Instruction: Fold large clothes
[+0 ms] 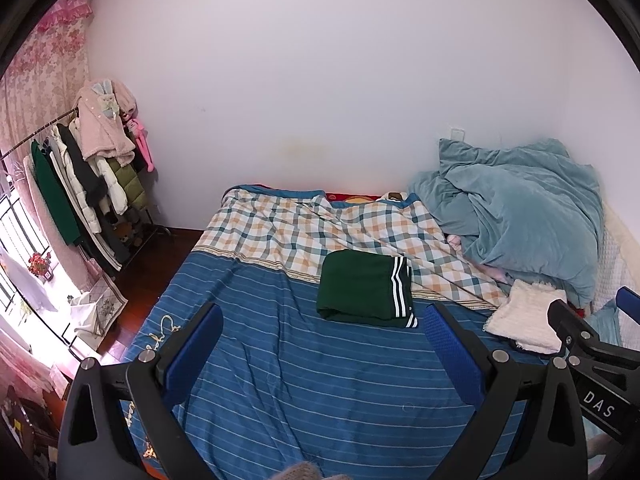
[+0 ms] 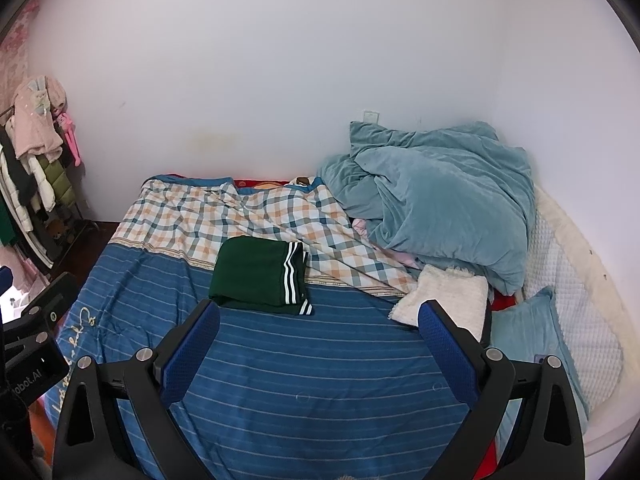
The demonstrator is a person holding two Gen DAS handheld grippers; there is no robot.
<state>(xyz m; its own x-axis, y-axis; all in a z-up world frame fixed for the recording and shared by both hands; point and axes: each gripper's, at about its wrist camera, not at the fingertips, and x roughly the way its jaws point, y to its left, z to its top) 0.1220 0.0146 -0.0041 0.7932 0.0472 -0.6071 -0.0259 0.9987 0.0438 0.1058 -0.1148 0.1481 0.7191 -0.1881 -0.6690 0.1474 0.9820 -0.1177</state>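
A dark green garment with white stripes along one edge lies folded into a neat rectangle on the blue striped bedspread. It also shows in the right wrist view. My left gripper is open and empty, held above the bedspread just in front of the garment. My right gripper is open and empty too, close in front of the garment and not touching it. The right gripper's body shows at the right edge of the left wrist view.
A checked sheet covers the far half of the bed. A teal duvet is heaped at the back right, with a folded white fluffy cloth and a teal pillow nearby. A clothes rack stands left by the window.
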